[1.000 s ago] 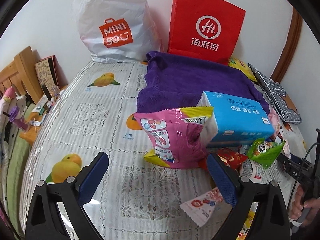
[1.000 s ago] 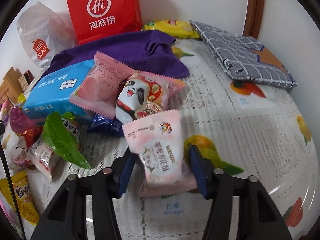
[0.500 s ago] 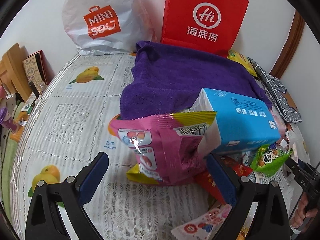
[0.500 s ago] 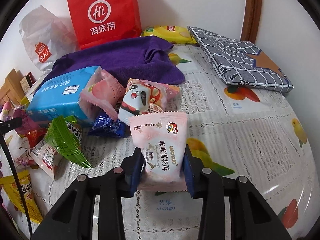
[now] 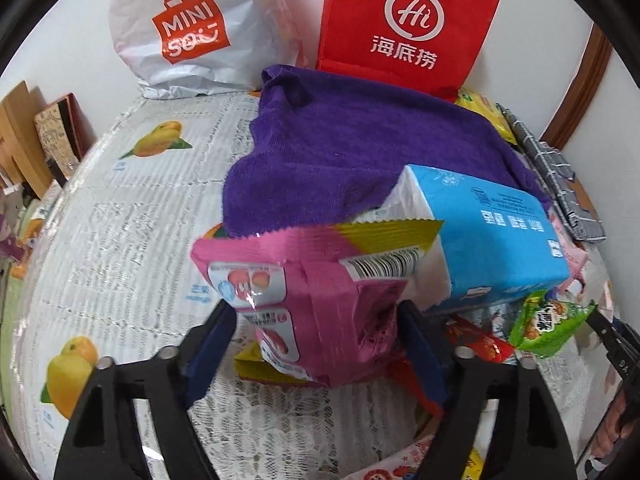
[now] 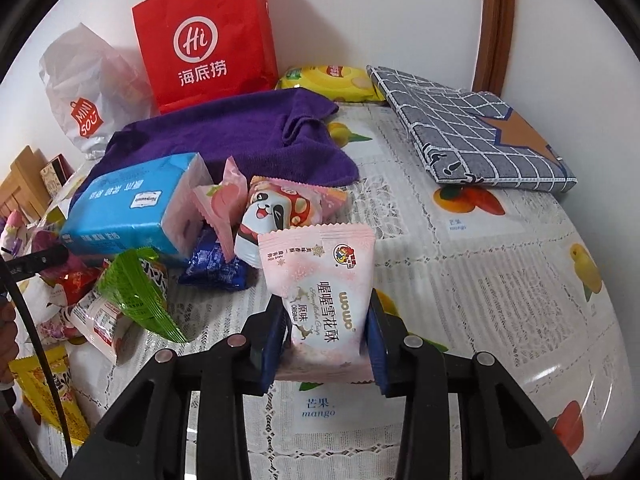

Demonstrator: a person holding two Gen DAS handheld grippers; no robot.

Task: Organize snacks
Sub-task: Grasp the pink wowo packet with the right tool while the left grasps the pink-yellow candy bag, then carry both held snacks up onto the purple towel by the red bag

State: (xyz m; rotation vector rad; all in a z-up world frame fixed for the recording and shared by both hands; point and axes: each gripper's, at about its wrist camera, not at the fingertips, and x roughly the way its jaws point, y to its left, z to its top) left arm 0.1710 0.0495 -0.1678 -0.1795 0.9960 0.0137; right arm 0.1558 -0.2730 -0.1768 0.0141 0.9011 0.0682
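Observation:
In the left wrist view my left gripper (image 5: 316,344) stands around a magenta and yellow snack bag (image 5: 316,296) that leans on a blue tissue pack (image 5: 496,248); its blue pads sit at the bag's sides. In the right wrist view my right gripper (image 6: 326,332) is shut on a pale pink snowflake-crisp packet (image 6: 324,292), held upright just above the tablecloth. A pile of snacks lies to its left: a panda packet (image 6: 276,212), a pink peach packet (image 6: 222,204), a blue wrapper (image 6: 214,266) and a green packet (image 6: 138,288).
A red paper bag (image 5: 404,28) and a white Miniso bag (image 5: 192,36) stand against the back wall behind a purple towel (image 5: 360,152). A yellow chip bag (image 6: 332,82) and a grey checked pouch (image 6: 468,128) lie at the back right. The lace tablecloth (image 6: 500,280) covers the table.
My left gripper moved forward and narrowed around the magenta bag. My right gripper closed on the pale pink packet and raised it upright.

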